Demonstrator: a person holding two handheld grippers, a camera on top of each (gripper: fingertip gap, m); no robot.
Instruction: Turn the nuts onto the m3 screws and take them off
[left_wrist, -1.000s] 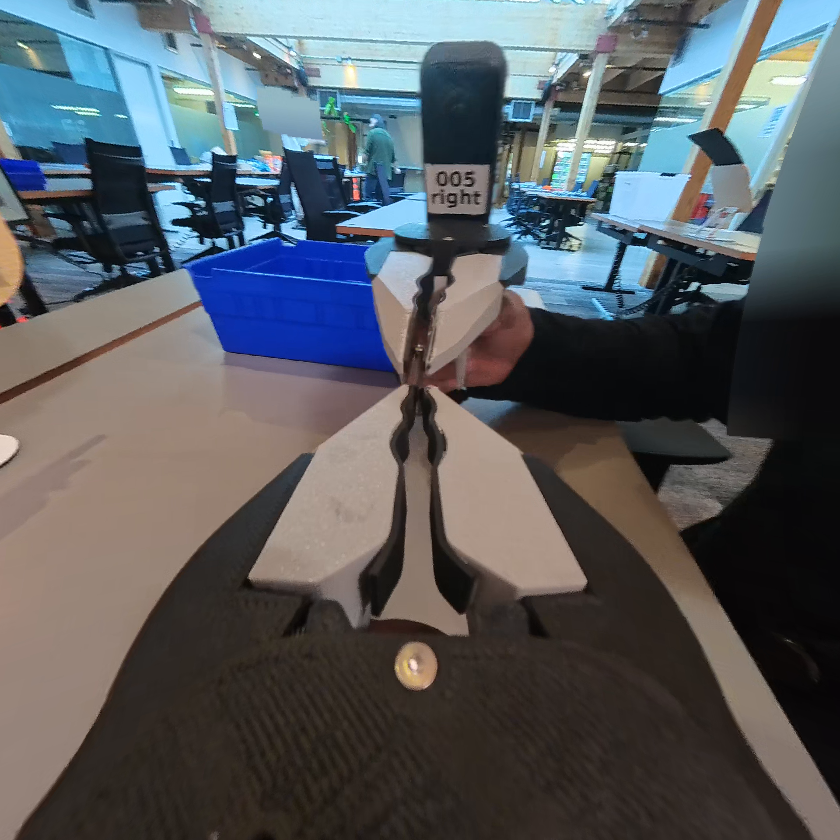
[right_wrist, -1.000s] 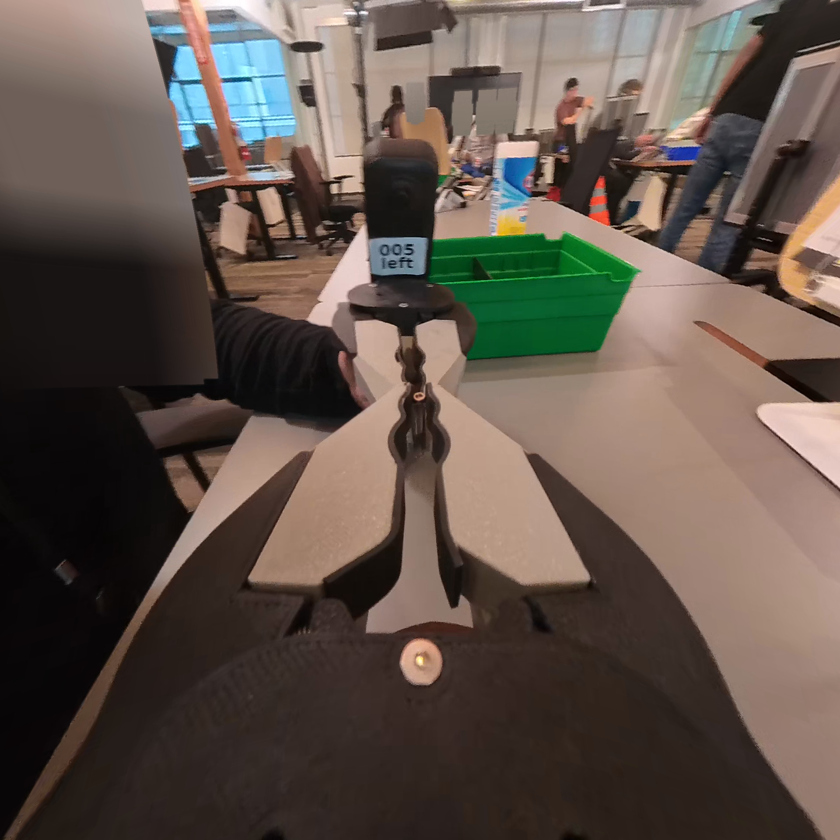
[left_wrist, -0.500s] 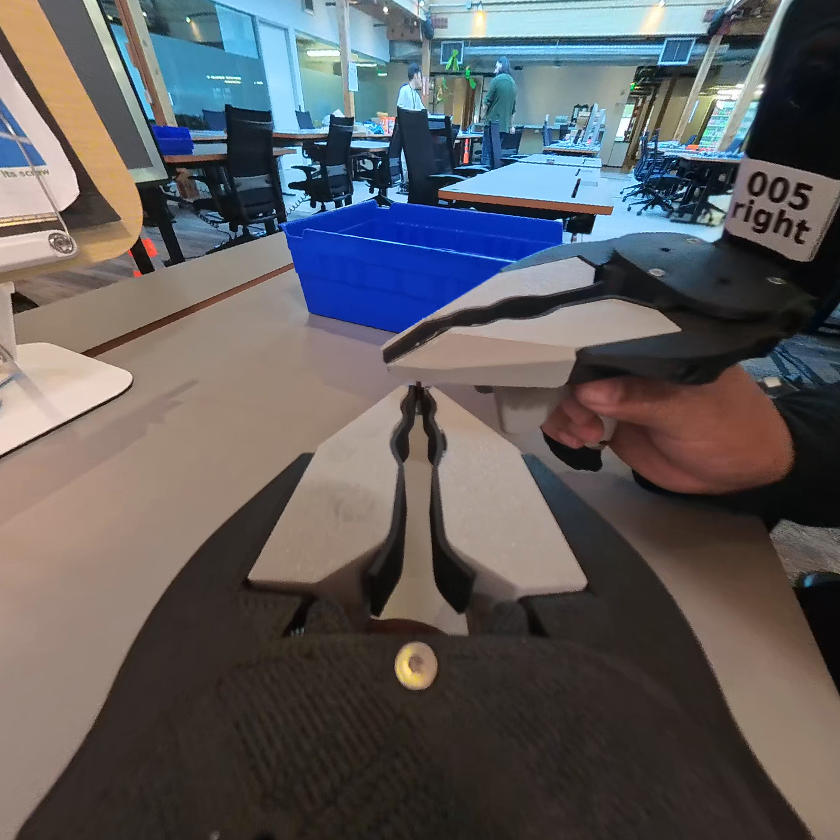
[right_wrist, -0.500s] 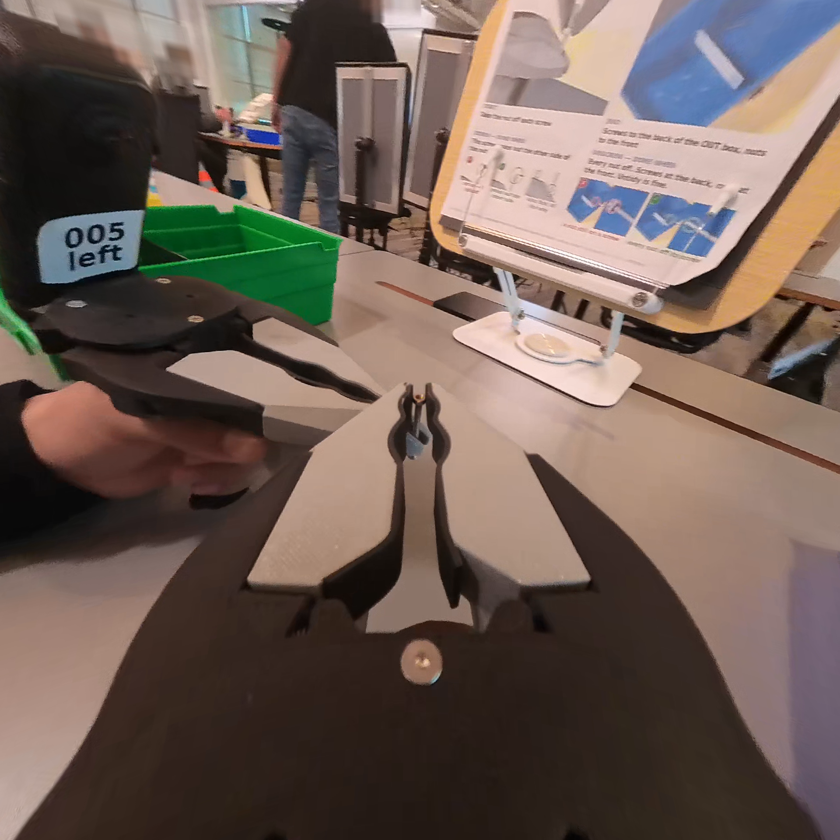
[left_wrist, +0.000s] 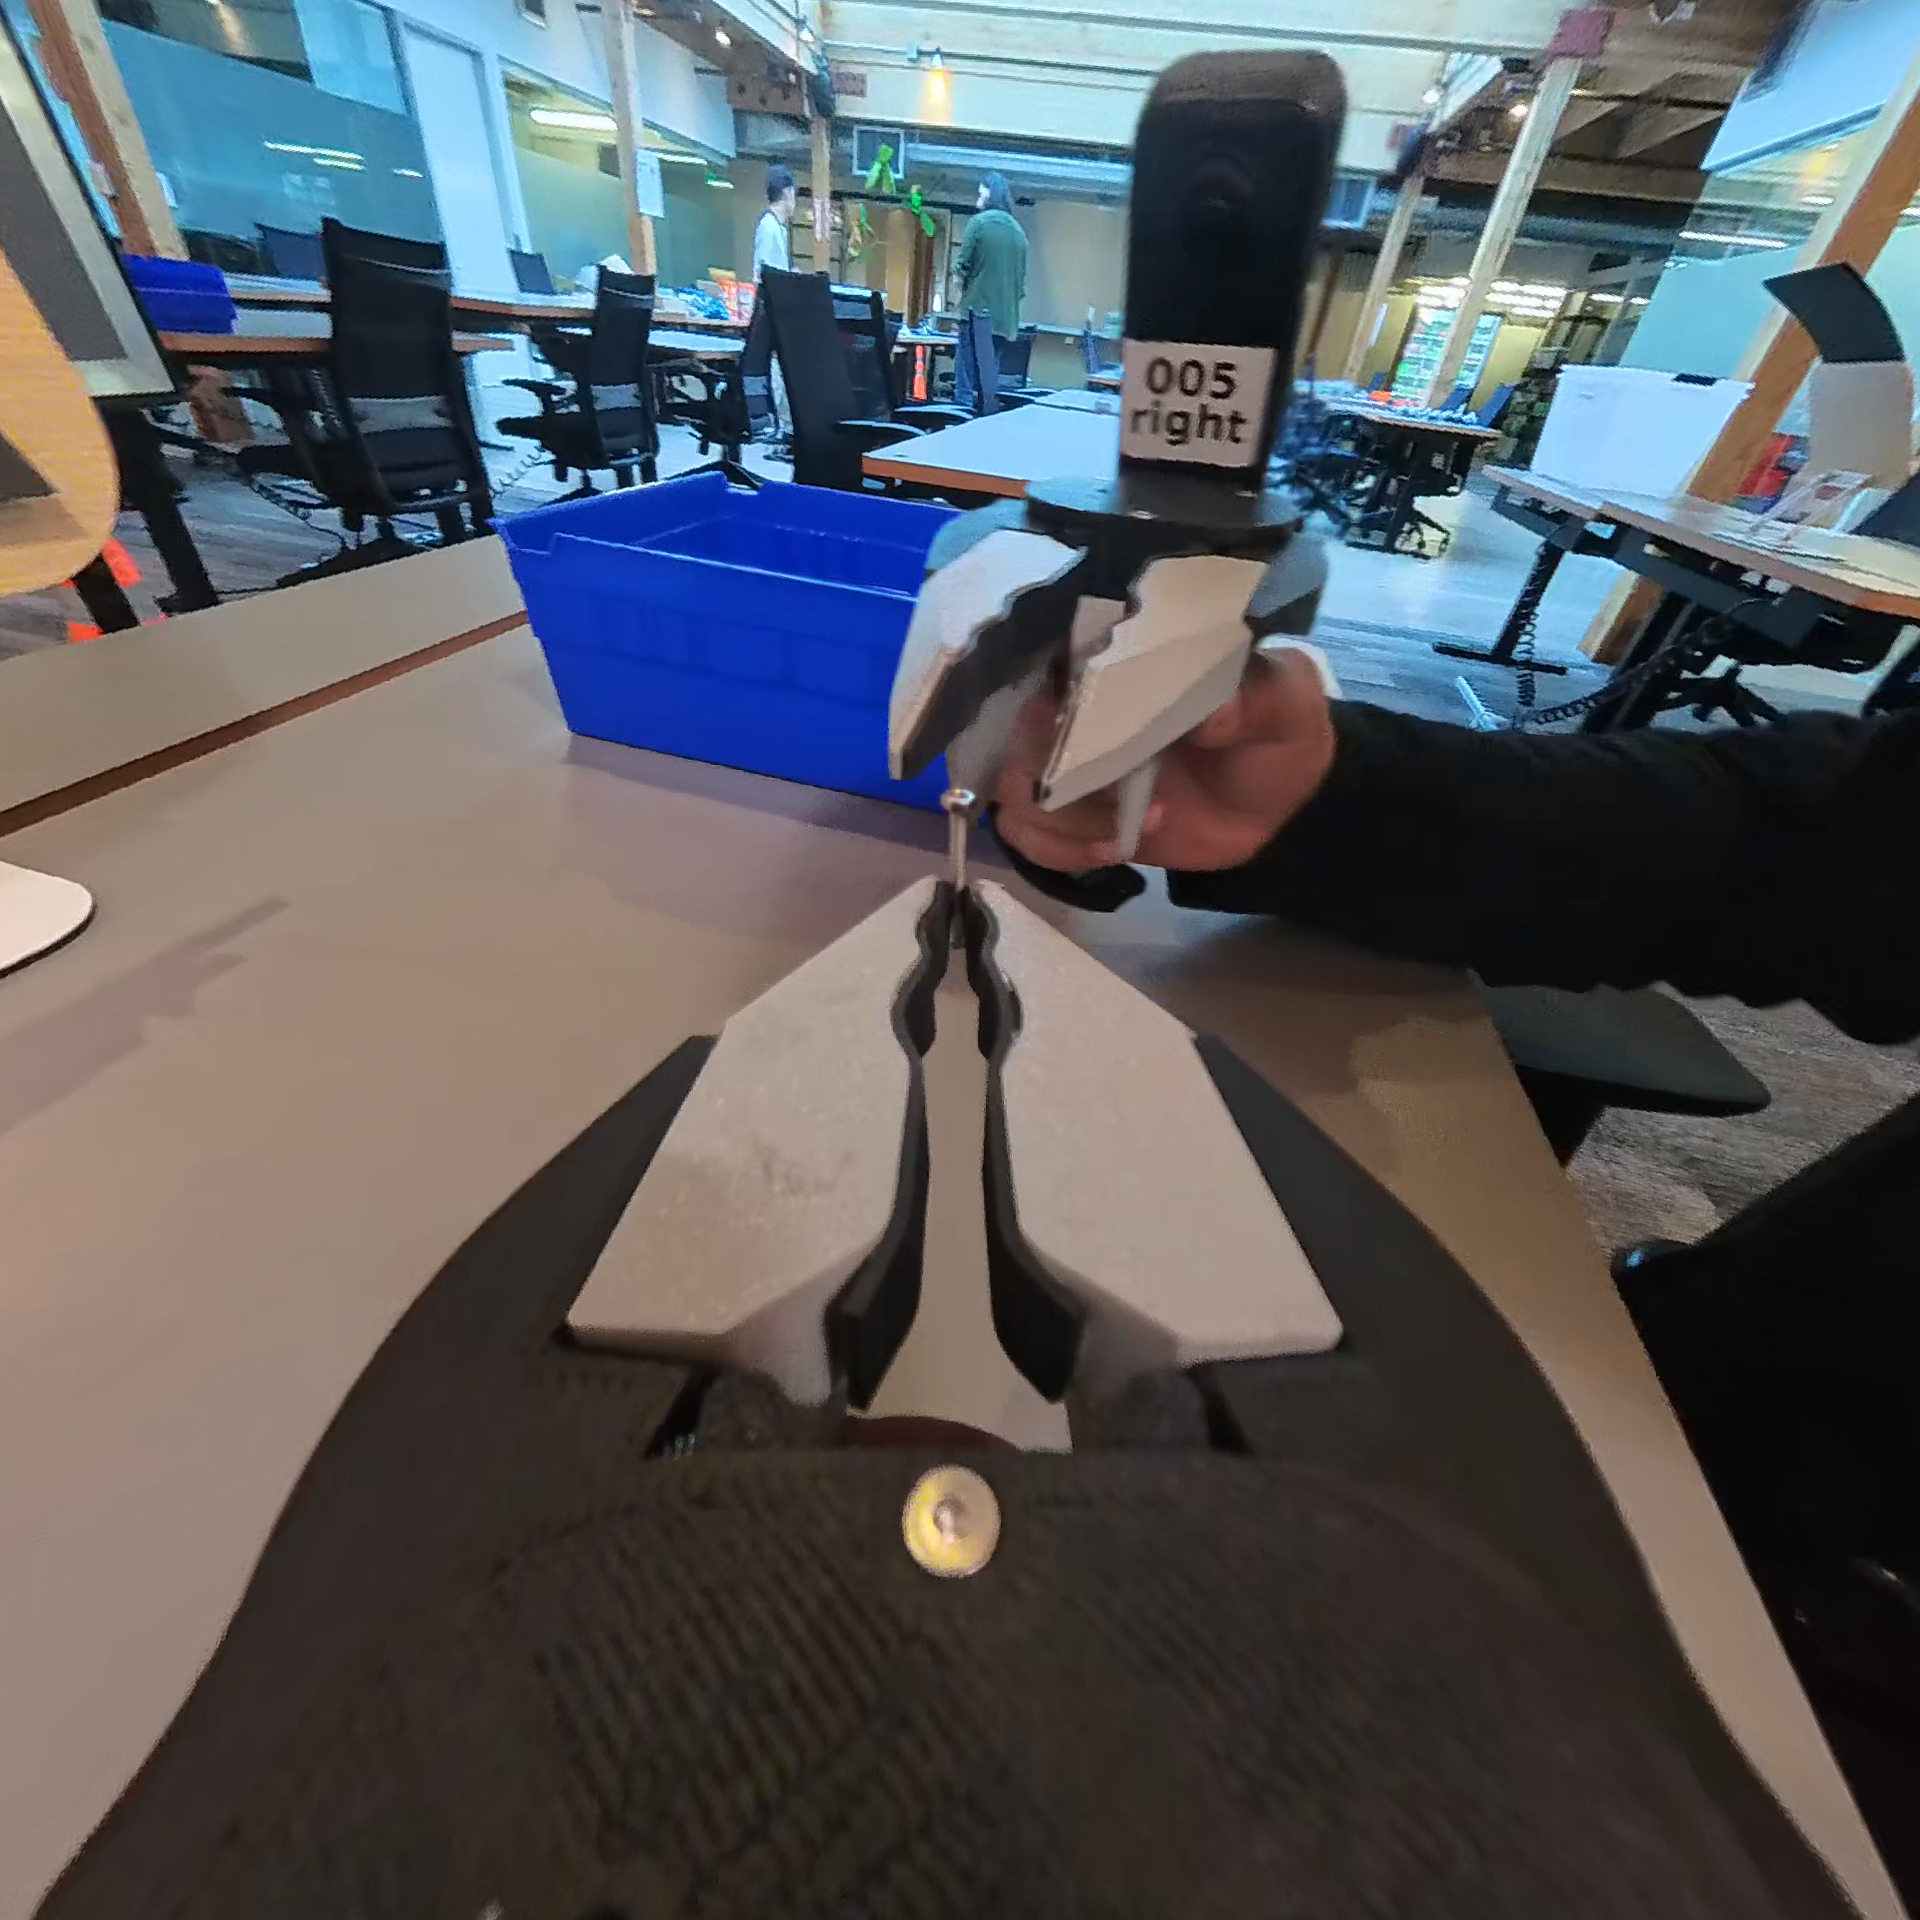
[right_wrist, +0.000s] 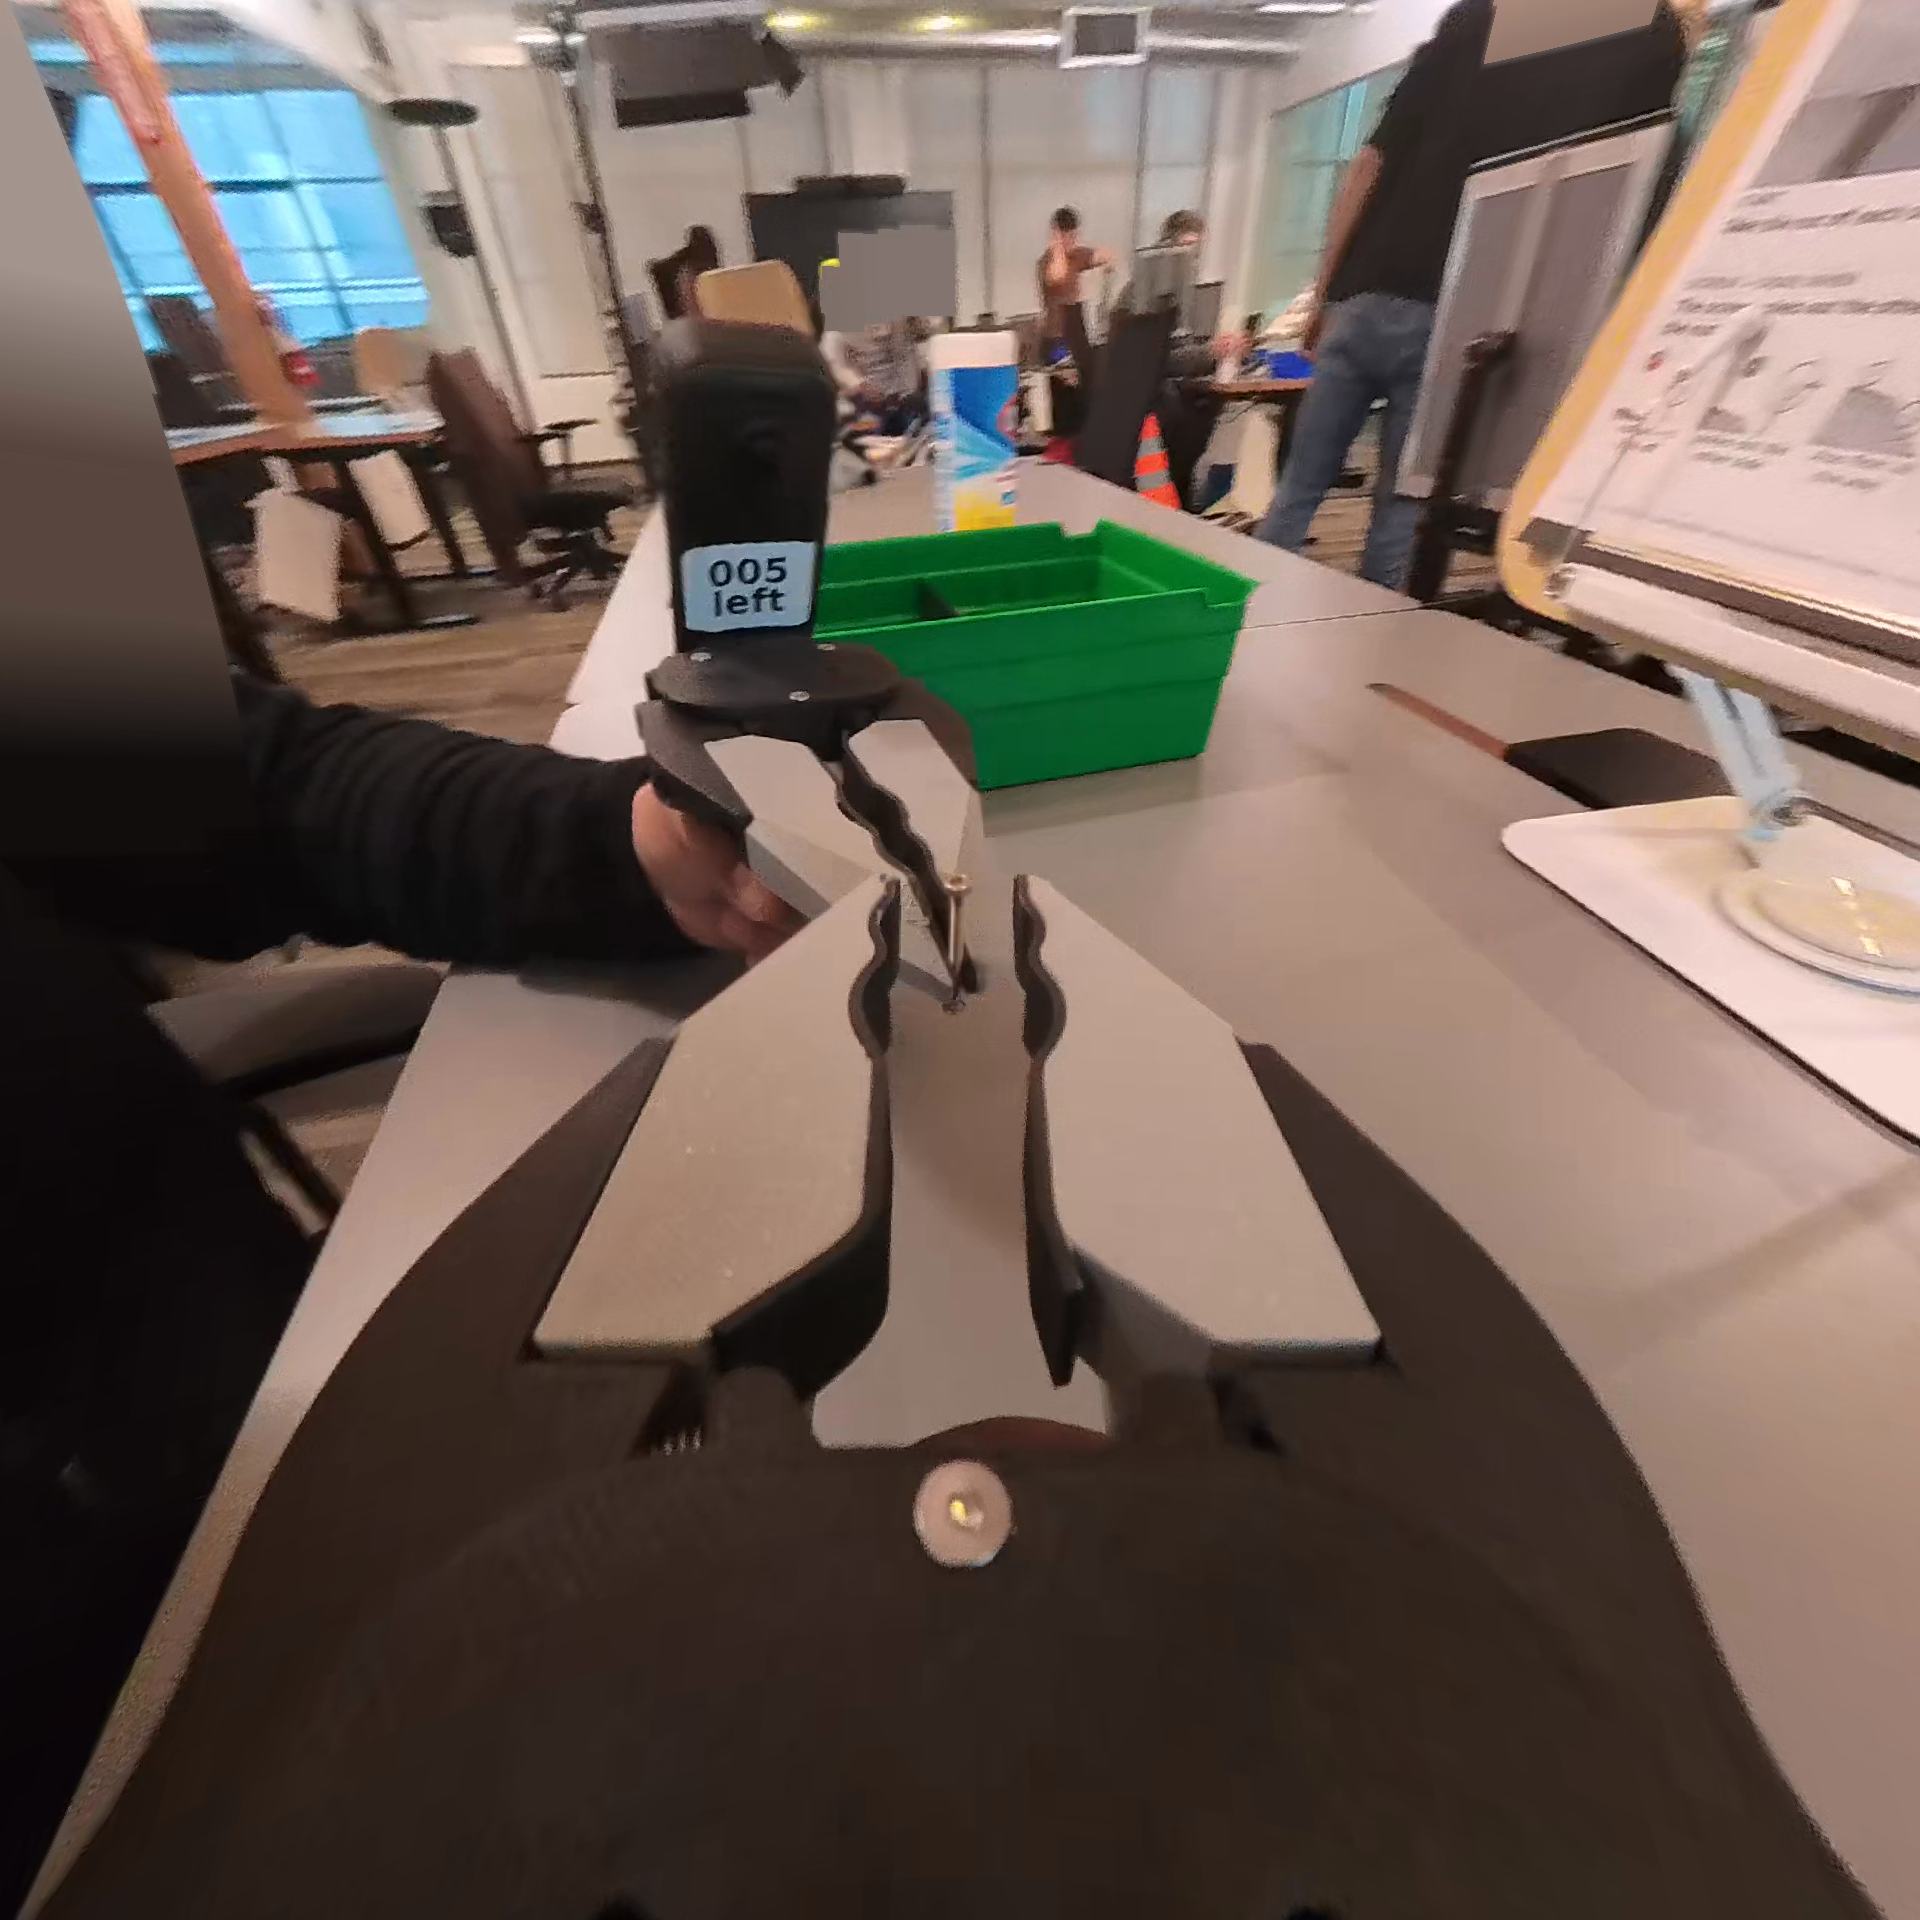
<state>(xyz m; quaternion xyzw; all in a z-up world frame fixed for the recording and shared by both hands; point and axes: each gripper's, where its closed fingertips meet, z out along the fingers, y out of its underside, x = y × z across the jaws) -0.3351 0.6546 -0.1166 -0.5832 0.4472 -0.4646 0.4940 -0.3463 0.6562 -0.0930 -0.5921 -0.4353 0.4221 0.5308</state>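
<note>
Left hand-held gripper (left_wrist: 958, 914) clenched on a thin metal screw (left_wrist: 960, 844), shaft pinched at the very tips, head pointing up and free above them. In the right wrist view, same screw (right_wrist: 954, 933) seen standing slightly tilted out of the tips of the left hand-held gripper (right_wrist: 961, 987), between the two separated fingers of the right one. Right hand-held gripper (right_wrist: 951, 899) released, fingers (right_wrist: 769, 1122) apart on both sides of the screw and not touching it. From the left wrist view, right hand-held gripper (left_wrist: 977, 764) seen from the front, just above and beside the screw head, jaws spread, held by a hand (left_wrist: 1195, 779) in a black sleeve. Nut not distinguishable on the screw in either view; cannot tell whether one is there.

Both held low over a grey worktop (left_wrist: 364, 987). Blue bin (left_wrist: 717, 623) on the worktop behind the right hand-held gripper. Green bin (right_wrist: 1049, 644) with inner dividers on the worktop (right_wrist: 1403, 1039) behind the left one, with a white and blue canister (right_wrist: 971, 436) farther back. Sheet holder on a white base (right_wrist: 1704, 904) at the right edge of the right wrist view, slightly blurred. Office chairs, desks and standing persons far in the background.
</note>
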